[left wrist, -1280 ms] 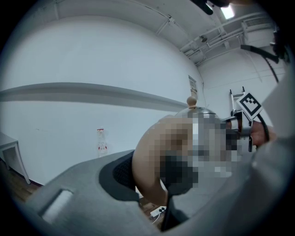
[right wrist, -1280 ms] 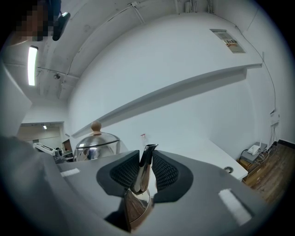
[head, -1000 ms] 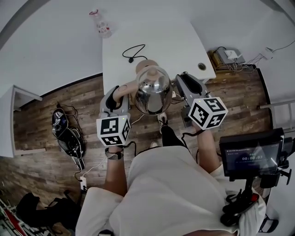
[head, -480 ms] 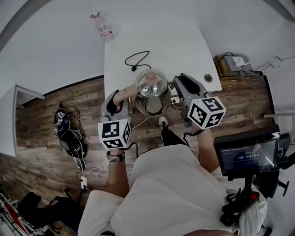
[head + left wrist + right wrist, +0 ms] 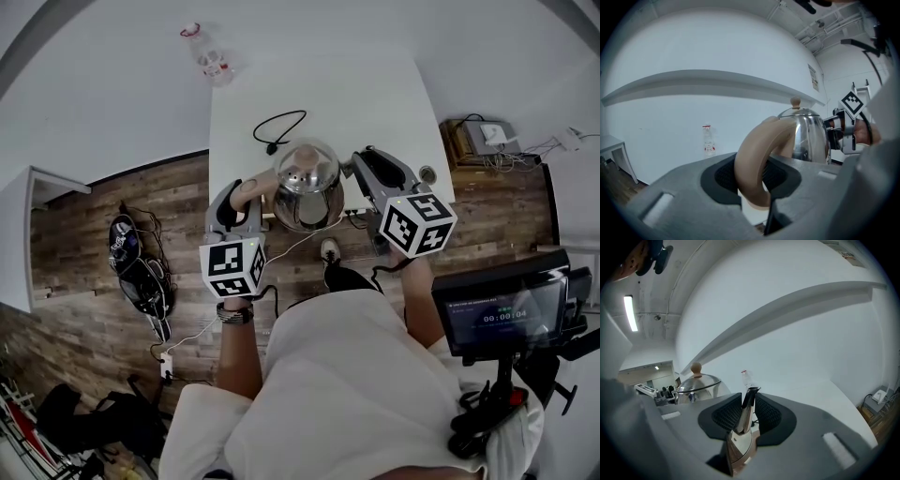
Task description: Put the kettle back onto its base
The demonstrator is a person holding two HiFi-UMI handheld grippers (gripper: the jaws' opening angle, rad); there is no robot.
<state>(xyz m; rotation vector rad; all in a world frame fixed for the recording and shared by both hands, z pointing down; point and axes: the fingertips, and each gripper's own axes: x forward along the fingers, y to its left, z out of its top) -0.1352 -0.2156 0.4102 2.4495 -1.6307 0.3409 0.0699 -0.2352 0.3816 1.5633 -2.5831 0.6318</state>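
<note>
Holding a shiny steel kettle (image 5: 307,186) at mid-frame over the white table (image 5: 366,94), the left gripper (image 5: 246,199) clamps its beige curved handle (image 5: 754,154) and the right gripper (image 5: 368,171) pinches its spout (image 5: 745,411).

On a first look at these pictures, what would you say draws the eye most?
The shiny steel kettle is the centrepiece, at the near edge of the white table, with the left hand-held gripper shut on its beige handle and the right hand-held gripper shut on its spout. Beyond it a black cable lies on the table, and a clear bottle stands near the far edge.
</note>
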